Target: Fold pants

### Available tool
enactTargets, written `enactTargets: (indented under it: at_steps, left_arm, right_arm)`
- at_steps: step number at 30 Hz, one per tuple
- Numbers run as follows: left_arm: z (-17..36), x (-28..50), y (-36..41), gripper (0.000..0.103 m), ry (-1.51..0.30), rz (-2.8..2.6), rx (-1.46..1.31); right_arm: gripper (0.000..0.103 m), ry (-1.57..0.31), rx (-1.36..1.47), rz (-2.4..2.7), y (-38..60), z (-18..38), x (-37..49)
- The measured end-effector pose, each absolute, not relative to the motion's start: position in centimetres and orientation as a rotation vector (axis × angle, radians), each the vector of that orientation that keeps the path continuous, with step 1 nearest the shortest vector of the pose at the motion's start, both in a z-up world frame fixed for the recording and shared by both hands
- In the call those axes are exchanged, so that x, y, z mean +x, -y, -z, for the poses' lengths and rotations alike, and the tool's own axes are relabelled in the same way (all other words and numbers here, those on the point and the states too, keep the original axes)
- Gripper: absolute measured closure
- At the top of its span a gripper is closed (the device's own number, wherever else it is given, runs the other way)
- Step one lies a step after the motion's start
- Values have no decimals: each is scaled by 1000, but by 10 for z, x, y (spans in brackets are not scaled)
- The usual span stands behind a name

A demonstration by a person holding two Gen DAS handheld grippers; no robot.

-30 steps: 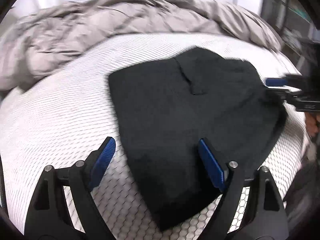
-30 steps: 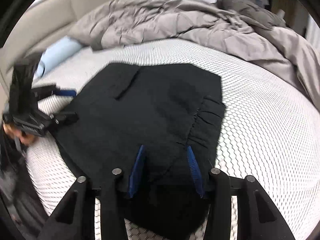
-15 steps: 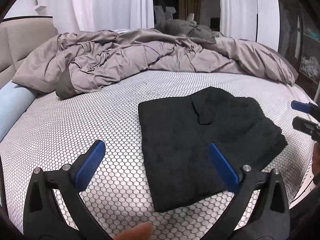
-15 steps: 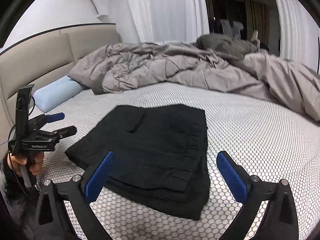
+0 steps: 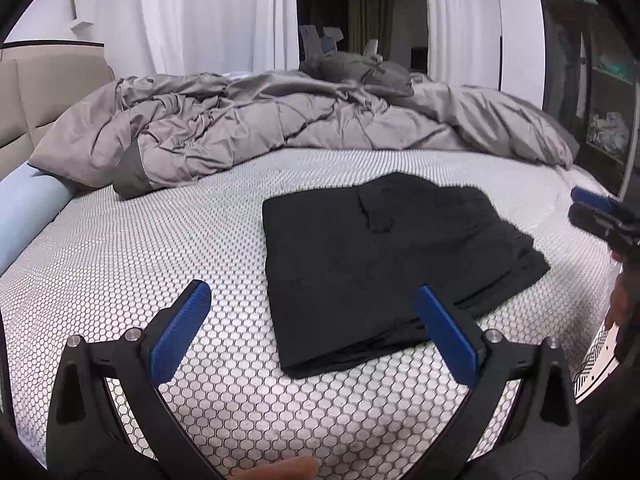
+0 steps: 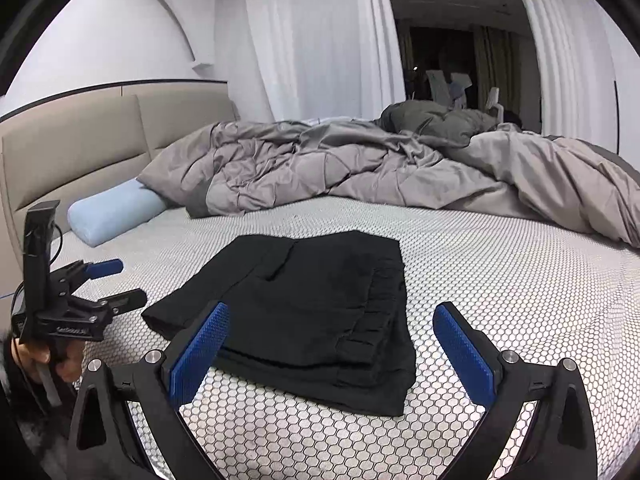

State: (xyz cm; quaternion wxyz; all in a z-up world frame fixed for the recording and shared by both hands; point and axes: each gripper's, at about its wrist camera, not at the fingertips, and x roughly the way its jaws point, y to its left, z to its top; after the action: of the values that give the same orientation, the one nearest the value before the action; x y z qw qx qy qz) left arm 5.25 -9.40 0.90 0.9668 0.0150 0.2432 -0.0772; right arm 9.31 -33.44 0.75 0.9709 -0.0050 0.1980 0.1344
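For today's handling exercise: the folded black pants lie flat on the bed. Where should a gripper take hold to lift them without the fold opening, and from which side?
Grip the pants at the thick stacked edge nearest the camera, coming in low from the front. All layers meet there, so the fingers can probably pinch the whole stack.

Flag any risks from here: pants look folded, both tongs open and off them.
1. The folded black pants sit near the mattress edge closest to the cameras; a bump could slide them off.
2. The stacked layers look uneven at the waistband end, so the fold may slump.
3. The open right tongs hover close; a forward drift could snag the top layer.
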Motion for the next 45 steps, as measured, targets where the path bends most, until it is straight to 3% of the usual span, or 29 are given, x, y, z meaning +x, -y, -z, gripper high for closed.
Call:
enactTargets:
  at_steps: [16,45]
  left_arm:
    - [-3,61,89,1,-492,105,32]
    - [2,76,89,1,-503,125,76]
  right_arm:
    - [0,-328,75,-275,334,-12,77]
    - [0,-369,110,-228,346,3,86]
